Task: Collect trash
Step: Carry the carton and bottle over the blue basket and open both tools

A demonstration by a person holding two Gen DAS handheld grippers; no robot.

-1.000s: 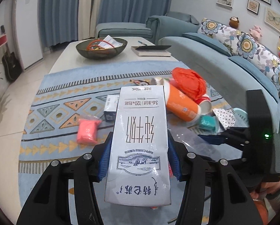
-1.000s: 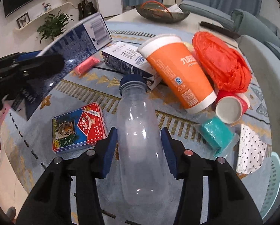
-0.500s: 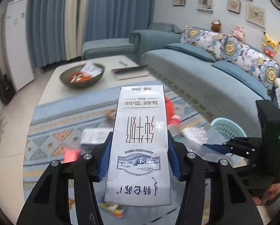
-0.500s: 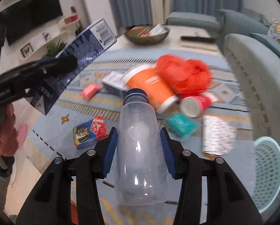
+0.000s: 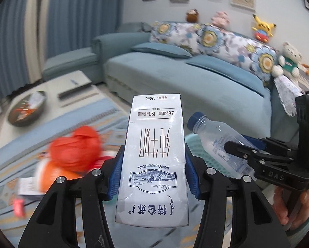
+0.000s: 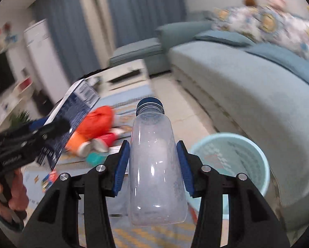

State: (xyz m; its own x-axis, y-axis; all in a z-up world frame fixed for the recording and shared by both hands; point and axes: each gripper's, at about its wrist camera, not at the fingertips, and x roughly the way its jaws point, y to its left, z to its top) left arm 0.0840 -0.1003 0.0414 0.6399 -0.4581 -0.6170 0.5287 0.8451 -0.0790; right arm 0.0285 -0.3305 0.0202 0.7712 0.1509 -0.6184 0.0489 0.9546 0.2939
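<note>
Right wrist view, nearest first: right tool (image 6: 153,165) clenched on clear plastic bottle (image 6: 154,173), blue pads on both flanks, cap pointing to 12 o'clock, bottle looks empty; left wrist view: left tool (image 5: 153,177) clenched on milk carton (image 5: 154,161), print upside down, pads gripping its mid-body, carton standing up out of the jaws.

Next out: pale green basket (image 6: 249,144) at 3 o'clock of the bottle, on the floor just beside the sofa (image 6: 247,78), mouth open upward; both items held in the air, neither yet over the rim.

Judgement: step in hand is carrying both pieces to the basket. To do it well: bring the bottle over the middle of the mouth before letting go, since a light empty bottle may bounce off the rim; tip it cap-down; feed the carton in afterwards so the tools do not collide.

Farther, at 10 o'clock: orange bag (image 6: 98,119) and cups on the rug (image 5: 57,124), blurred; trash remaining.
</note>
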